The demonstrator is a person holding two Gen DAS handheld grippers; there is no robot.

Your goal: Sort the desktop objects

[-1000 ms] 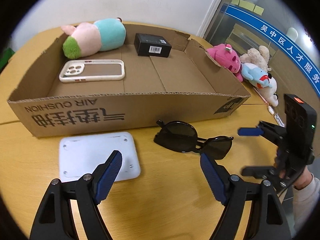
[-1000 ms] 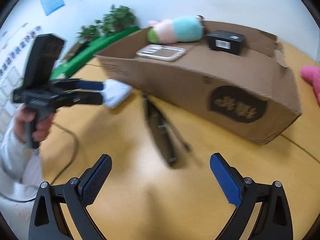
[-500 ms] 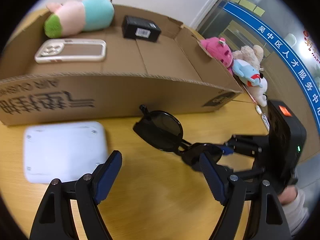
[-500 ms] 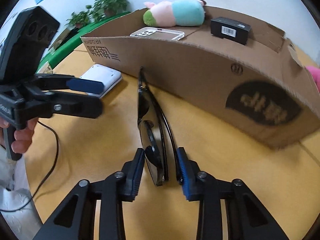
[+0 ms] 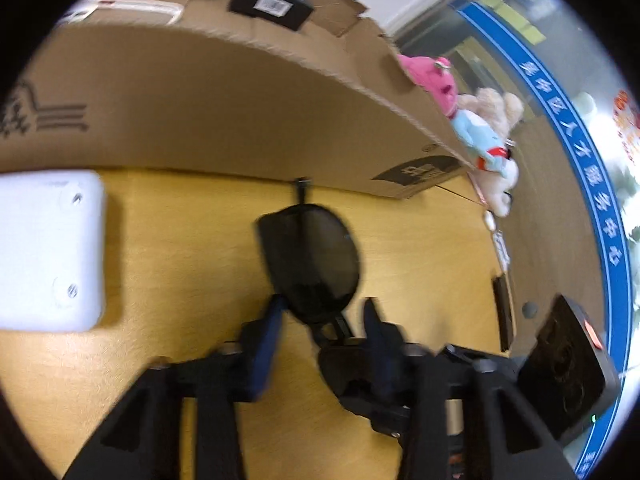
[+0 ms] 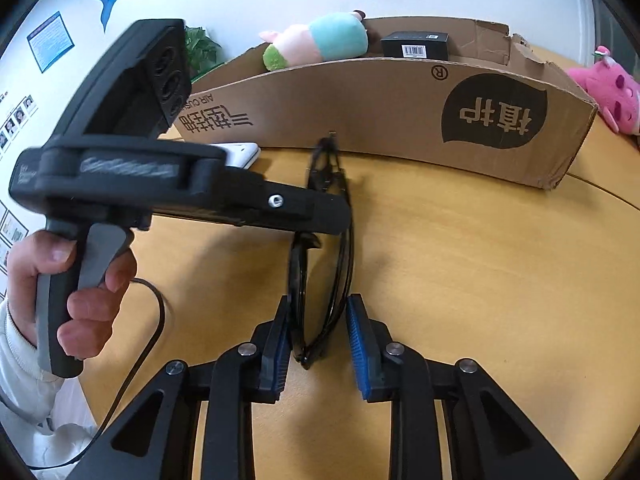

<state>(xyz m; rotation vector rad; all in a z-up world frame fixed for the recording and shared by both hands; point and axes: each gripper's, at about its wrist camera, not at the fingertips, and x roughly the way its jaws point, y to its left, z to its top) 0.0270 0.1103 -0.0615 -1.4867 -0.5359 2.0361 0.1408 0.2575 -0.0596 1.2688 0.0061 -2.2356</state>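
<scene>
sunglasses [image 6: 320,256] between both grippers, left gripper [image 5: 320,322] narrow around one lens, right gripper [image 6: 318,340] loosely straddling the other end

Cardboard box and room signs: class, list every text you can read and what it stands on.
"AIR CUSHION", upside down, on the cardboard box front.
"®" on the box front.
"植护", upside down, in the box's dark badge.
Blue wall band: Chinese characters, too blurred.
Black box barcode label: too small.

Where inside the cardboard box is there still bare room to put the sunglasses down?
The box floor is mostly hidden by its front wall. Its far side is crowded: plush toy, phone case, black box. Bare cardboard shows right of the black box, toward the torn corner.
</scene>
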